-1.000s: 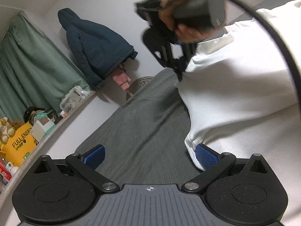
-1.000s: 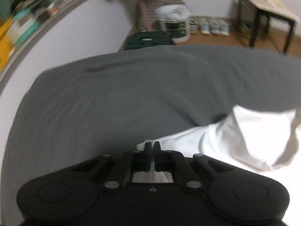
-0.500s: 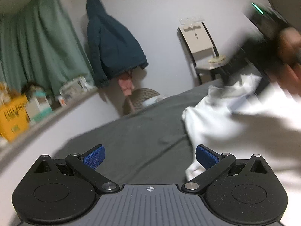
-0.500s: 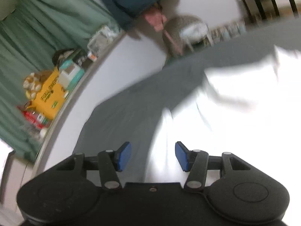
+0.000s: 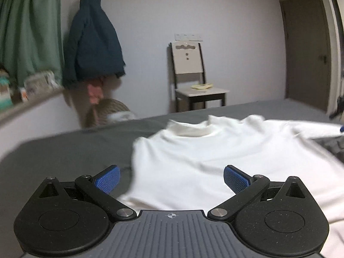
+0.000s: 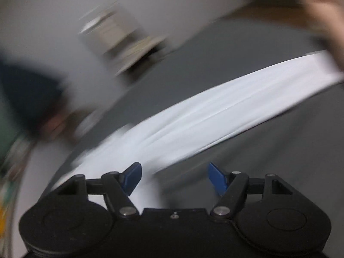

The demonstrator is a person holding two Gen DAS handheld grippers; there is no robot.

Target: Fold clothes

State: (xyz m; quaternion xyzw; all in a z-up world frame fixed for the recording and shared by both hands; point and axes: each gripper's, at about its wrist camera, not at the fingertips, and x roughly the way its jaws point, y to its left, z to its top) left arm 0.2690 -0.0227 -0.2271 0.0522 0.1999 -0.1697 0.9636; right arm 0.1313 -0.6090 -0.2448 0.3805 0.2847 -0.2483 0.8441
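A white high-neck top point(image 5: 206, 150) lies spread on a grey bed point(image 5: 64, 150), its collar toward the far wall. My left gripper point(image 5: 172, 179) is open just above the garment's near left edge, nothing between its blue pads. In the blurred right wrist view the white top point(image 6: 204, 116) runs as a long band across the grey bed point(image 6: 279, 150). My right gripper point(image 6: 175, 178) hovers over its near end with the jaws opening and nothing pinched between them. A person's hand point(image 6: 322, 6) shows at the top right.
A dark blue jacket point(image 5: 92, 47) hangs on the wall by a green curtain point(image 5: 28, 30). A chair point(image 5: 193, 79) stands beyond the bed, a dark door point(image 5: 307, 51) to the right. A cluttered ledge point(image 5: 28, 88) runs along the left side. A woven basket point(image 5: 109, 111) sits below the jacket.
My right gripper let go of the white cloth, opened and swept sideways across the bed while rolling. My left gripper rose and rolled level, and the right gripper left its view.
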